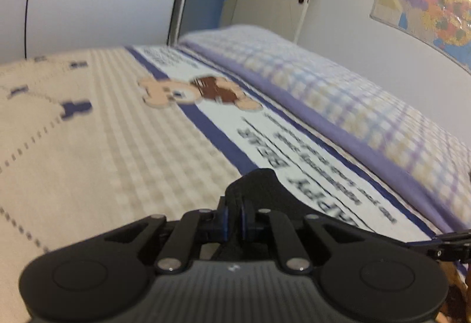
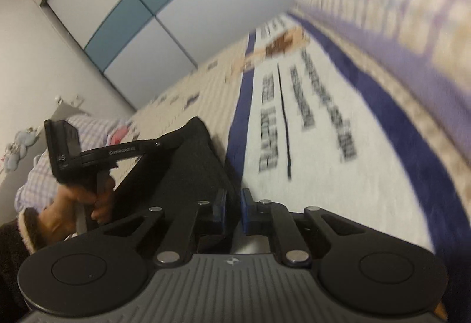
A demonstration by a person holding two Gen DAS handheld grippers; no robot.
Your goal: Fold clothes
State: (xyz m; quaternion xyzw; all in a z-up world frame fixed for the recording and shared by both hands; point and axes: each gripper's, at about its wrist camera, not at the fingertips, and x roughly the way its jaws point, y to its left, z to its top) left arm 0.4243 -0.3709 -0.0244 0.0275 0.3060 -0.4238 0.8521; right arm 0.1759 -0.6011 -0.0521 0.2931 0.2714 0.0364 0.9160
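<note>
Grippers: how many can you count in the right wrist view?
2. The right gripper fills the bottom edge, shut on the black garment; the left gripper is at the left, held in a hand, gripping the same garment's far corner.

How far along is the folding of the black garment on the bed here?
Done: nothing clearly; no finished fold shows. In hand: both grippers pinch the black garment, the left gripper and the right gripper each on an edge, over the bear-print bedspread. Left: the folds and laying it flat.
</note>
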